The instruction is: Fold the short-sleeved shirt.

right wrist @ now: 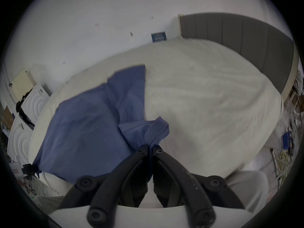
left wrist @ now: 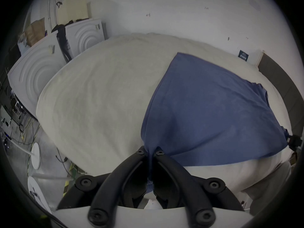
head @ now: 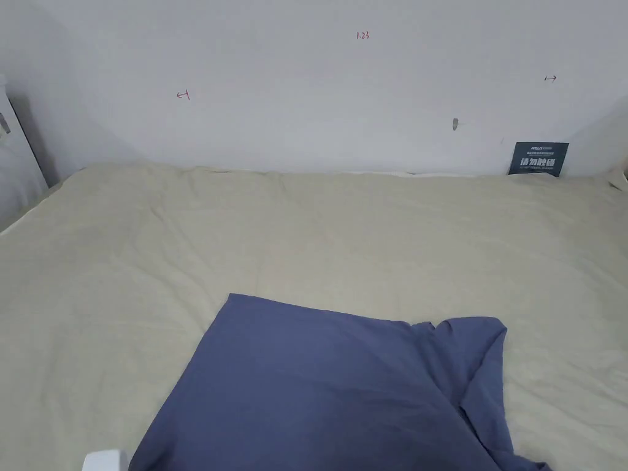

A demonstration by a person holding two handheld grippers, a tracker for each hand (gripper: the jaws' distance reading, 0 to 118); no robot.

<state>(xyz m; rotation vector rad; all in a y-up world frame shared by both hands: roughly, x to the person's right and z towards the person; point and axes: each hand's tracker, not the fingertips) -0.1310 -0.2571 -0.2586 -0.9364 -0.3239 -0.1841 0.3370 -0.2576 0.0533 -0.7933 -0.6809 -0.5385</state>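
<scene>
My left gripper point(left wrist: 149, 151) has its two jaws closed together on a corner of the blue short-sleeved shirt point(left wrist: 213, 109); the cloth is pinched between the tips and a strip of it runs down the narrow gap toward the gripper body. From that pinch the shirt fans out ahead and to the right of the tool, stretched as a broad, mostly smooth sheet over the beige bed cover point(left wrist: 98, 100). At the far right edge of that sheet, well away from my left jaws, the other gripper point(left wrist: 294, 141) shows as a small dark shape at the opposite near corner of the cloth. My right gripper point(right wrist: 150, 148) is likewise clamped on fabric: the jaws are nearly together with blue cloth between them, and a bunched fold, possibly a sleeve or hem point(right wrist: 156, 129), rises just ahead of the tips. The body of the shirt point(right wrist: 82, 129) extends ahead and to the left of this tool, ending at the left gripper point(right wrist: 28, 168) at the far lower left. In the head view the shirt point(head: 319, 392) lies on the near part of the bed cover point(head: 306, 233), its far edge flat, its right side creased and turned over on itself. A dark sign point(head: 538, 158) leans against the white wall point(head: 306, 92) beyond the bed.
</scene>
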